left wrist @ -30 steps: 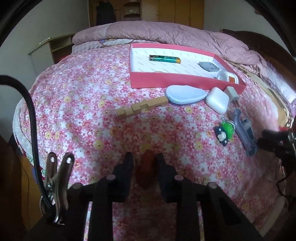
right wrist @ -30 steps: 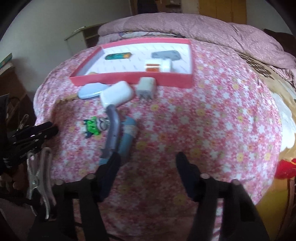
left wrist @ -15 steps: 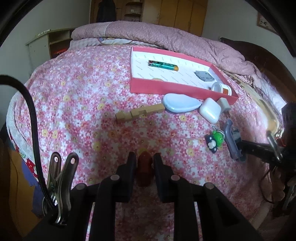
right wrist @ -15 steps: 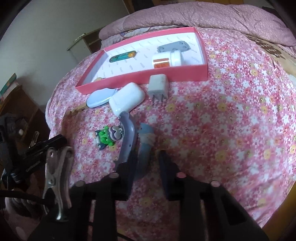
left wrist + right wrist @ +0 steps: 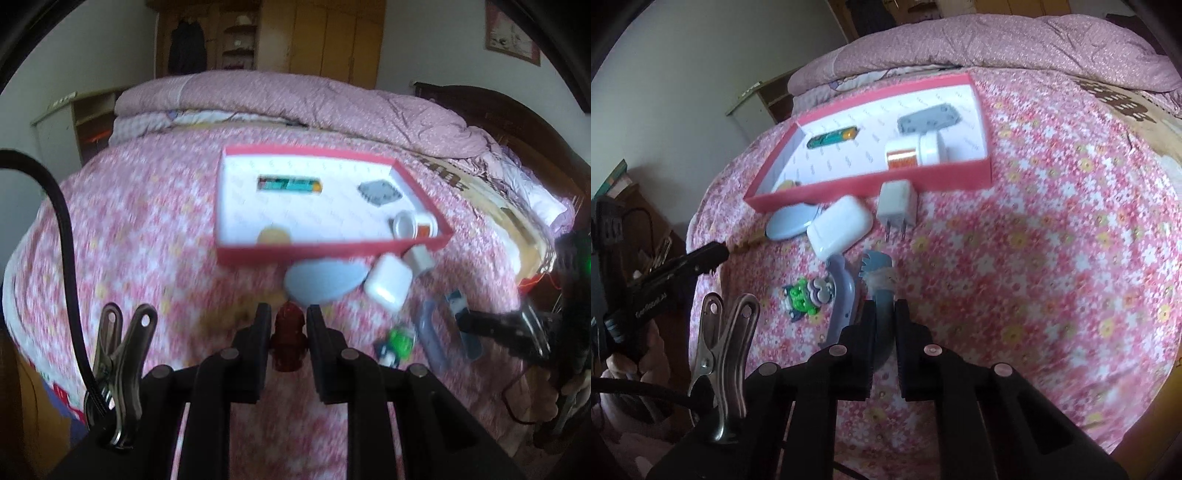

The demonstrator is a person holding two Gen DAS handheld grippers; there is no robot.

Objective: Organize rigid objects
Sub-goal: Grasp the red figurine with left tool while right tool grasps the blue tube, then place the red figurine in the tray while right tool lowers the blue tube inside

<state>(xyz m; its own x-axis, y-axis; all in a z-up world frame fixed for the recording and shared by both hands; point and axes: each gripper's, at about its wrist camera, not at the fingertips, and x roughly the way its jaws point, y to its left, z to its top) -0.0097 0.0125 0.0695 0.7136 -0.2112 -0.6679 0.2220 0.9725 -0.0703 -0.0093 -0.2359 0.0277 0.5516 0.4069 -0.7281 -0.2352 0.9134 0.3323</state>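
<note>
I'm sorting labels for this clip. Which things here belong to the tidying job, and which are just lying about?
Part of the job:
red tray
brown figurine in left claw
blue comb in right claw
white case
charger plug
green toy
battery

Just there:
folded quilt
wardrobe
metal clip
</note>
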